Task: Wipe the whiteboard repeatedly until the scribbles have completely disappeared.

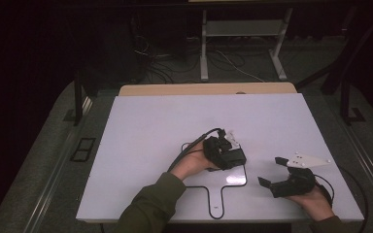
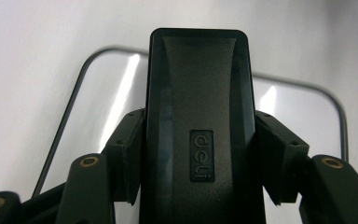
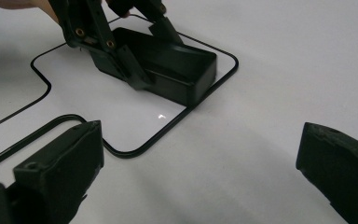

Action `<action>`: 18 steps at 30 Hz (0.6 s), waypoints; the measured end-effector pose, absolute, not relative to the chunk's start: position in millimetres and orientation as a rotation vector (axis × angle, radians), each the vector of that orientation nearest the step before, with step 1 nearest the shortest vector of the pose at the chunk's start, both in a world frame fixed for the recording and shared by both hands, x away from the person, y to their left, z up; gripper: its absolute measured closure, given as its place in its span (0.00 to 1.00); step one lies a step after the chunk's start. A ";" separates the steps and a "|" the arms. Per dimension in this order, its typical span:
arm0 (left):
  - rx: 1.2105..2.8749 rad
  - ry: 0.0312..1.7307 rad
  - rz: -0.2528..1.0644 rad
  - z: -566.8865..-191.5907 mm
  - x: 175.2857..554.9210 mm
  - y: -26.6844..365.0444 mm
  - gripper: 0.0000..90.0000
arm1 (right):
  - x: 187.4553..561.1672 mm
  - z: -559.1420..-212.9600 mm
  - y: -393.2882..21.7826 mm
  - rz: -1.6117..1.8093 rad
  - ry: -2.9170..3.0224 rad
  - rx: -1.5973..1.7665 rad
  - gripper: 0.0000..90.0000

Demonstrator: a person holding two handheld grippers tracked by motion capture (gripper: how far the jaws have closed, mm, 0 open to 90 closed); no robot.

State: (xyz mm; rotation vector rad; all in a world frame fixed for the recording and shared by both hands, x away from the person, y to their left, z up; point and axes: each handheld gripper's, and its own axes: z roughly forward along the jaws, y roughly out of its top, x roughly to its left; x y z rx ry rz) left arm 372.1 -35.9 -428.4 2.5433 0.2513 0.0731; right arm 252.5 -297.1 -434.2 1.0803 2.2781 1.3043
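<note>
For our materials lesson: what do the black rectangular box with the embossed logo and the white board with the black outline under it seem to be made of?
Black rectangular box: probably moulded plastic with a slight sheen; rounded corners, an embossed logo and soft reflections suggest it. The left tongs clamp its sides.
White board with the black outline: looks like smooth, glossy coated sheet, since it mirrors light patches; the exact material is unclear.

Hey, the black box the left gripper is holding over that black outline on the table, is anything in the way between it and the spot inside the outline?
Nothing visible. The left gripper is shut on the black box, which sits low over the black outline at its corner. The white surface inside it is bare. The right gripper waits open, off to the side.
</note>
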 end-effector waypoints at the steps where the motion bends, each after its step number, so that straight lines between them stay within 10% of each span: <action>1: 2.543 0.262 0.078 -428.2 372.3 -29.9 0.44 | 252.5 -434.4 -297.0 1.304 2.278 1.080 0.00; 18: 2.532 0.409 0.089 -427.3 357.5 51.8 0.44 | 253.0 -435.8 -292.7 1.292 2.292 1.083 0.00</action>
